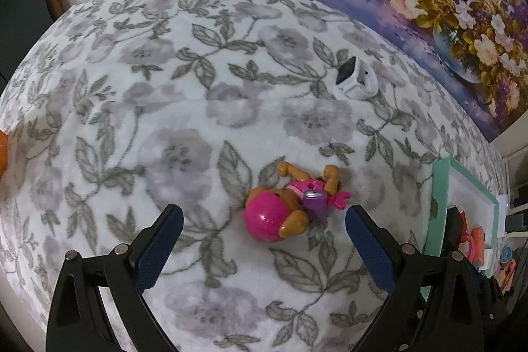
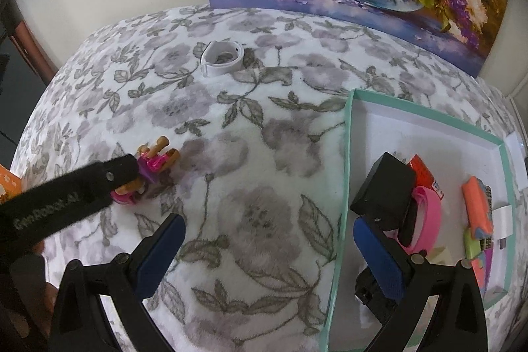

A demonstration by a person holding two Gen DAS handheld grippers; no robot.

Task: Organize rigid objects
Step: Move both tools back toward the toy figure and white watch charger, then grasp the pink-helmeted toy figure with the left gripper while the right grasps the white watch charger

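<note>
Left gripper [image 1: 264,213] spread wide, toy figure [image 1: 290,207] lying between its tips on floral blanket [image 1: 148,121], bare fabric toward 10 o'clock, right gripper [image 2: 269,228] agape, empty, straddling teal box [image 2: 345,154] wall at 3 o'clock, white watch [image 2: 220,58] at 11.

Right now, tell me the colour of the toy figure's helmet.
Bright pink helmet on the toy figure, clearest in the left wrist view.

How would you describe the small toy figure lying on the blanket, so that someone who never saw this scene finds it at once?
Start from the floral blanket that covers the whole surface, and find the open left gripper above it. Just ahead of its fingers lies the toy figure, on its side. Its glossy pink helmet and tan limbs set it apart from the white watch farther back.
</note>
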